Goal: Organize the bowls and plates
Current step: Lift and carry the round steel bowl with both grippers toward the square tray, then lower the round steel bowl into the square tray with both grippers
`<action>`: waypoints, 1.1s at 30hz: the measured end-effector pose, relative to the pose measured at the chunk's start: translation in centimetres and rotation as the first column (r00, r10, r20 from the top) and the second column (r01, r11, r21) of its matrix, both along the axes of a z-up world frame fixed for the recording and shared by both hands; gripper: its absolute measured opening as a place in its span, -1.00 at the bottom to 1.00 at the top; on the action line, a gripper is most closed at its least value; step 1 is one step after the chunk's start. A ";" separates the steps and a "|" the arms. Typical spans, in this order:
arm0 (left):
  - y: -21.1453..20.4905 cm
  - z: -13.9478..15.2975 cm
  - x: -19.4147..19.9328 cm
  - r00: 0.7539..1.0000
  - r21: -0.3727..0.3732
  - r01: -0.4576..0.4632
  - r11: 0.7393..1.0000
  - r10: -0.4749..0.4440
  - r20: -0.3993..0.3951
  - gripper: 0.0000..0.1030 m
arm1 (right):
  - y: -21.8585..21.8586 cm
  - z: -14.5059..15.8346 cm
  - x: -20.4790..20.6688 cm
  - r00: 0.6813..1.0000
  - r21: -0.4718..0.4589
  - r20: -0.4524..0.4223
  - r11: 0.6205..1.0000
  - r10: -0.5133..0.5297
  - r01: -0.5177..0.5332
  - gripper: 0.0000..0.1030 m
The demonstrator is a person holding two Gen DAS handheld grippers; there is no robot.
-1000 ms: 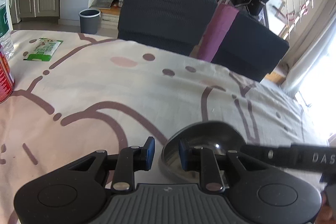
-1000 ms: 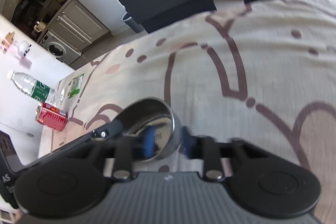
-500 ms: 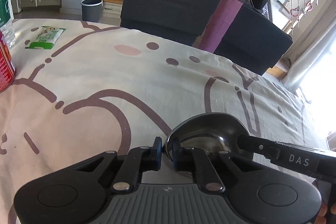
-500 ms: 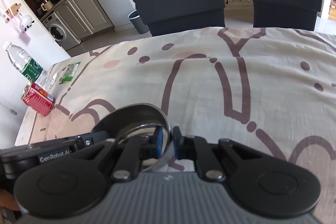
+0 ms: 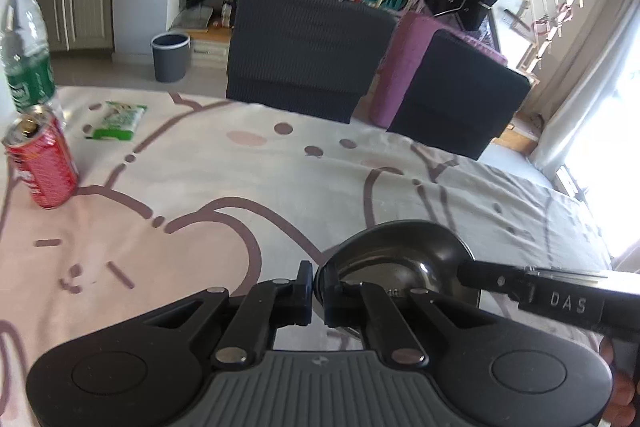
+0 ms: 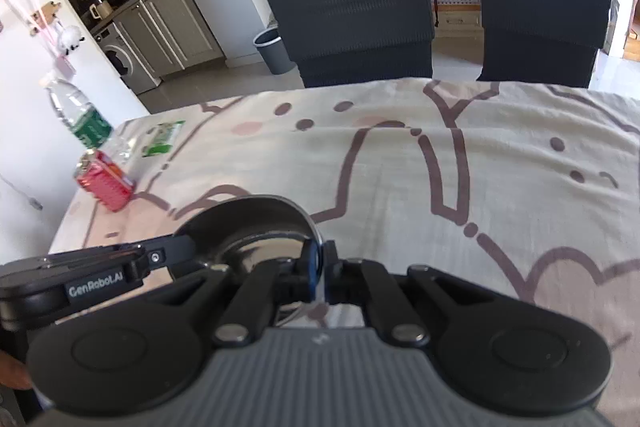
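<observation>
A shiny steel bowl [image 5: 400,259] hangs just above the patterned tablecloth [image 5: 280,179], held from both sides. My left gripper [image 5: 318,285] is shut on the bowl's left rim. In the right wrist view the same steel bowl [image 6: 256,227] shows, and my right gripper [image 6: 320,267] is shut on its right rim. Each gripper's arm reaches into the other's view: the right gripper's finger [image 5: 520,283] across the bowl's right edge, the left gripper's finger [image 6: 160,255] at its left edge. No plates are in sight.
A red drink can [image 5: 42,163], a water bottle [image 5: 24,55] and a green packet [image 5: 118,121] stand at the table's far left. Two dark chairs [image 5: 308,51] [image 5: 460,103] sit behind the far edge. A grey bin [image 5: 170,57] is on the floor beyond.
Both grippers closed from open onto the bowl's opposite rims. Bowl and grippers then rose off the cloth, and more of the table and room came into view.
</observation>
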State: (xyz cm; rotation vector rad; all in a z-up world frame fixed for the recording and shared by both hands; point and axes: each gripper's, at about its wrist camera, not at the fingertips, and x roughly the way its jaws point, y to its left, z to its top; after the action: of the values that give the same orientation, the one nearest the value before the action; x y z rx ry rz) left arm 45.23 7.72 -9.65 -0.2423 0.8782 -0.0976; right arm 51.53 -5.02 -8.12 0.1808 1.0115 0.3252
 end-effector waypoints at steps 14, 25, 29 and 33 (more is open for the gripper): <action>1.6 6.0 -11.0 0.997 0.024 0.015 1.000 -0.017 0.071 -0.91 | 1.4 6.5 -10.5 0.997 0.031 0.080 0.999 0.012 -0.015 -0.93; 3.2 3.2 -16.1 1.000 0.048 0.005 0.999 -0.005 0.002 -0.91 | 2.1 3.6 -15.4 1.000 0.137 0.003 0.990 0.019 -0.019 -0.93; 3.7 2.5 -16.6 1.000 0.075 0.014 0.997 -0.013 -0.023 -0.91 | 3.2 2.8 -15.7 0.998 0.114 -0.008 0.992 0.060 -0.059 -0.93; 4.2 1.1 -16.5 0.996 0.077 0.044 0.996 -0.037 -0.086 -0.90 | 3.9 2.0 -15.5 0.994 0.104 -0.039 0.990 0.103 -0.099 -0.93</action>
State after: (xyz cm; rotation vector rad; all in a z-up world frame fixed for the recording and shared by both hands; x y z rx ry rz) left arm 28.77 11.89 -8.59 -0.1552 0.9691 -0.0907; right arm 35.98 -1.17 -6.09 0.2301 1.0509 0.4674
